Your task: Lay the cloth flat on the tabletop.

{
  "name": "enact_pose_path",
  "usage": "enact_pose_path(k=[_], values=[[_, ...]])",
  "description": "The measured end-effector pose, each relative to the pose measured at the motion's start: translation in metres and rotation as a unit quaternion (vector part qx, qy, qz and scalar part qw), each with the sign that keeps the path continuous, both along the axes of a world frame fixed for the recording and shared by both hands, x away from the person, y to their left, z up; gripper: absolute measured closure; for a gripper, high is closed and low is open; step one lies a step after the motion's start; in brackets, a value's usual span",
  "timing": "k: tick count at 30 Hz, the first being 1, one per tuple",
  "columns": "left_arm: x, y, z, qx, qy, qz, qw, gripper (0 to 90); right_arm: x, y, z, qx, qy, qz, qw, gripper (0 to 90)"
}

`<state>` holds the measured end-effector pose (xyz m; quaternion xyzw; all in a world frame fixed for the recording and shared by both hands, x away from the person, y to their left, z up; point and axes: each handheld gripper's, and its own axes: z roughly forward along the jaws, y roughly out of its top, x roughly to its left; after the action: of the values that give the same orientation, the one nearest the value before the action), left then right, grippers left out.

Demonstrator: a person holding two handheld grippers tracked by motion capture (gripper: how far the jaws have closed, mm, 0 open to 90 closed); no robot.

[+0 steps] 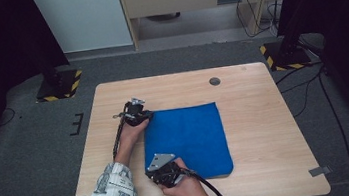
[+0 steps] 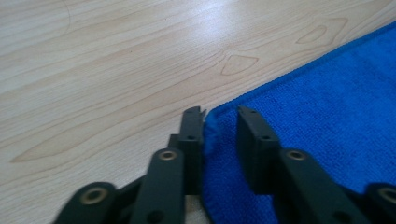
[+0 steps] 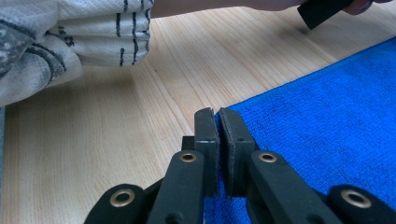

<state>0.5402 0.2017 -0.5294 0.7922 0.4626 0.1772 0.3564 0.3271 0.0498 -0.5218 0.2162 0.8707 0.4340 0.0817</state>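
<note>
A blue cloth (image 1: 187, 139) lies flat on the wooden table (image 1: 265, 117). My left gripper (image 1: 146, 115) is at the cloth's far left corner. In the left gripper view its jaws (image 2: 219, 123) stand a little apart, with the raised corner of the cloth (image 2: 327, 102) between them and bunched against the left jaw. My right gripper (image 1: 151, 174) is at the near left corner. In the right gripper view it (image 3: 217, 121) is shut on the edge of the cloth (image 3: 327, 102), a thin blue line showing between the pads.
A small dark round plug (image 1: 215, 81) sits near the table's far edge. A patterned sleeve (image 3: 56, 37) lies left of the right gripper. Two stand bases with yellow-black tape (image 1: 57, 84) (image 1: 283, 54) flank the table on the grey floor.
</note>
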Motion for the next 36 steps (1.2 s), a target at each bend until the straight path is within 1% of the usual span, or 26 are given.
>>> enact_pose_path(k=[1, 2, 3, 4, 6, 7, 9, 12, 13, 17, 18, 19, 20, 21, 22, 24, 25, 26, 30, 31, 32, 36], values=[[0.0, 0.0, 0.0, 0.0, 0.0, 0.0, 1.0, 76.7, 0.0, -0.001, 0.0, 0.001, -0.001, 0.0, 1.0, 86.6], [0.0, 0.0, 0.001, -0.005, 0.0, 0.001, 1.0, 81.9, 0.0, -0.002, 0.0, 0.002, 0.0, 0.0, 1.0, 86.7], [-0.001, 0.001, 0.003, -0.014, -0.001, -0.002, 0.9999, 85.0, 0.0, -0.002, 0.0, 0.004, 0.0, -0.002, 1.0, 86.7], [-0.001, 0.0, 0.006, -0.013, -0.002, -0.005, 0.9999, 86.2, 0.0, -0.003, 0.0, 0.005, -0.001, -0.001, 1.0, 86.7], [-0.001, -0.001, 0.01, -0.013, -0.011, -0.006, 0.9998, 87.2, -0.001, -0.004, 0.002, 0.009, -0.002, -0.003, 1.0, 86.7], [-0.002, -0.001, 0.013, -0.019, -0.017, -0.002, 0.9997, 87.4, -0.001, -0.004, 0.003, 0.009, -0.004, -0.003, 0.9999, 86.7], [-0.003, -0.001, 0.018, -0.028, -0.023, 0.002, 0.9993, 87.7, -0.001, -0.005, 0.004, 0.012, -0.004, -0.005, 0.9999, 86.8], [-0.005, 0.0, 0.024, -0.036, -0.028, 0.002, 0.999, 87.9, -0.003, -0.006, 0.008, 0.014, -0.008, -0.008, 0.9998, 86.9], [-0.005, 0.0, 0.024, -0.036, -0.028, 0.002, 0.999, 87.9, -0.003, -0.006, 0.008, 0.014, -0.008, -0.008, 0.9998, 86.9], [-0.009, 0.002, 0.035, -0.047, -0.031, 0.003, 0.9984, 88.0, -0.007, -0.004, 0.015, 0.02, -0.018, -0.012, 0.9996, 87.0], [-0.011, 0.002, 0.037, -0.05, -0.034, 0.003, 0.9982, 88.0, -0.007, -0.005, 0.017, 0.022, -0.016, -0.013, 0.9995, 87.0], [-0.012, 0.002, 0.041, -0.048, -0.038, 0.0, 0.9981, 88.0, -0.007, -0.005, 0.019, 0.025, -0.019, -0.014, 0.9994, 87.1], [-0.012, 0.002, 0.044, -0.045, -0.036, -0.003, 0.9984, 88.0, -0.008, -0.005, 0.022, 0.028, -0.019, -0.015, 0.9993, 87.1], [-0.012, 0.002, 0.044, -0.045, -0.036, -0.003, 0.9984, 88.0, -0.008, -0.006, 0.024, 0.031, -0.02, -0.017, 0.9992, 87.1], [-0.013, 0.001, 0.051, -0.039, -0.039, -0.004, 0.9984, 88.0, -0.008, -0.006, 0.027, 0.035, -0.022, -0.019, 0.999, 87.1], [-0.014, 0.0, 0.056, -0.04, -0.041, -0.006, 0.9983, 88.0, -0.007, -0.009, 0.032, 0.043, -0.022, -0.022, 0.9986, 87.2], [-0.014, 0.0, 0.056, -0.04, -0.041, -0.006, 0.9983, 88.0, -0.007, -0.009, 0.032, 0.043, -0.022, -0.022, 0.9986, 87.2], [-0.013, -0.001, 0.06, -0.042, -0.041, -0.007, 0.9982, 88.0, -0.007, -0.011, 0.037, 0.052, -0.023, -0.027, 0.998, 87.2], [-0.013, -0.001, 0.065, -0.043, -0.047, -0.007, 0.998, 88.0, -0.007, -0.013, 0.041, 0.057, -0.024, -0.03, 0.9976, 87.2], [-0.013, -0.001, 0.065, -0.043, -0.047, -0.007, 0.998, 88.0, -0.007, -0.013, 0.041, 0.057, -0.024, -0.03, 0.9976, 87.2], [-0.013, 0.0, 0.067, -0.044, -0.042, -0.007, 0.9981, 88.1, -0.008, -0.013, 0.043, 0.059, -0.025, -0.028, 0.9976, 87.3], [-0.011, 0.005, 0.07, -0.042, -0.042, -0.002, 0.9982, 88.2, -0.013, -0.009, 0.043, 0.057, -0.026, -0.023, 0.9977, 87.5]])
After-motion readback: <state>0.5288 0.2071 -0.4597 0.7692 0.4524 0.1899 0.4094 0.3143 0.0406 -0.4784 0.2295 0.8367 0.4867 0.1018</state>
